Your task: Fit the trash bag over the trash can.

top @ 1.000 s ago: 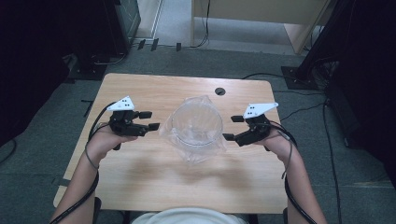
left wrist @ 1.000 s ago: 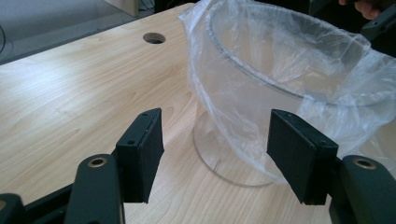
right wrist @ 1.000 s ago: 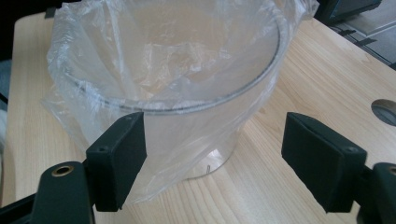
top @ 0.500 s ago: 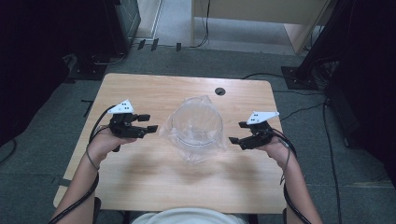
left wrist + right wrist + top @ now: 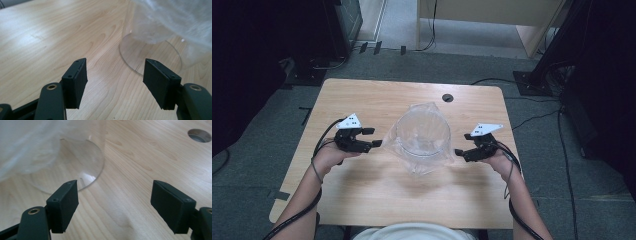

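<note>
A clear container (image 5: pixel 422 135) lined with a plastic bag (image 5: pixel 417 162) stands mid-table (image 5: pixel 362 200), nearer the far edge. The left gripper (image 5: pixel 373 137) and right gripper (image 5: pixel 460 153) flank it, jaws spread and empty, not touching it. Judging by this, the bag is seated and any grasping remains ahead.

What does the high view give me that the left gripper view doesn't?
High view alone: both grippers, left and right, flanking the clear container, the plastic bag spread around it, and the table's cable hole. Left gripper view alone: its open jaws close up with nothing between them, and the container's base rim on the wood. Both: container, bag, table.
</note>
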Tool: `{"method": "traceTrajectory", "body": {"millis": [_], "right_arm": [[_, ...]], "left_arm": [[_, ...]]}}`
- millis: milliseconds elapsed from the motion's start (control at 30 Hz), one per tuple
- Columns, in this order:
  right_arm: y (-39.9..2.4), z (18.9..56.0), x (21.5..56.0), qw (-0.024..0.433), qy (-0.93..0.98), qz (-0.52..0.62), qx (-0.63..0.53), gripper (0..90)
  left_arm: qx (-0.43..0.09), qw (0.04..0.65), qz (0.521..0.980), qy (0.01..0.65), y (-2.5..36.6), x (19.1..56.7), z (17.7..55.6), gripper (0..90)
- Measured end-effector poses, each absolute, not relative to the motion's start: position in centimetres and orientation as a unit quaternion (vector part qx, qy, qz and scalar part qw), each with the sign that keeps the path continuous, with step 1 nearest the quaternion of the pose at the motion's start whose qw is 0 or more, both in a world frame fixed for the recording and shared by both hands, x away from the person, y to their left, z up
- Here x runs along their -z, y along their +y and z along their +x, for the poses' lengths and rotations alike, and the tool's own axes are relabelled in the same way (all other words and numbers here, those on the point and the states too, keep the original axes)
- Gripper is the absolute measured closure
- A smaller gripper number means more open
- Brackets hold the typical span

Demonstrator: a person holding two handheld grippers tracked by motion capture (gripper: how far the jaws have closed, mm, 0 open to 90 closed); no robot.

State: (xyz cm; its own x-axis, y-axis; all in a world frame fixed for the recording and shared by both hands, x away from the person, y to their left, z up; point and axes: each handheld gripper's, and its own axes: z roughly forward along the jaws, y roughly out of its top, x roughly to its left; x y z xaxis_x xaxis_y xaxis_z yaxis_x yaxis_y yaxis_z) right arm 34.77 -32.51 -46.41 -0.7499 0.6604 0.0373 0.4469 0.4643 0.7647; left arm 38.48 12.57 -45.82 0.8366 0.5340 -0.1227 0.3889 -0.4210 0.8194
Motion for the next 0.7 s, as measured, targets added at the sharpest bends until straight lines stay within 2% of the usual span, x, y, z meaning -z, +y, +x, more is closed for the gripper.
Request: {"method": "traceTrajectory", "body": {"millis": [200, 433, 700], "right_arm": [[-32.9, 35.4, 47.9, 0.142, 0.835, 0.354, -0.398, 22.3], [-32.9, 35.8, 49.4, 0.147, 0.834, 0.368, -0.383, 22.5], [-32.9, 36.0, 50.7, 0.137, 0.837, 0.374, -0.376, 22.5]], "left_arm": [[-0.077, 0.440, 0.852, 0.272, 12.3, 47.4, 38.7, 35.2], [-0.074, 0.441, 0.852, 0.273, 12.2, 48.7, 39.3, 34.6], [-0.084, 0.417, 0.865, 0.267, 11.8, 50.3, 39.5, 33.6]]}}
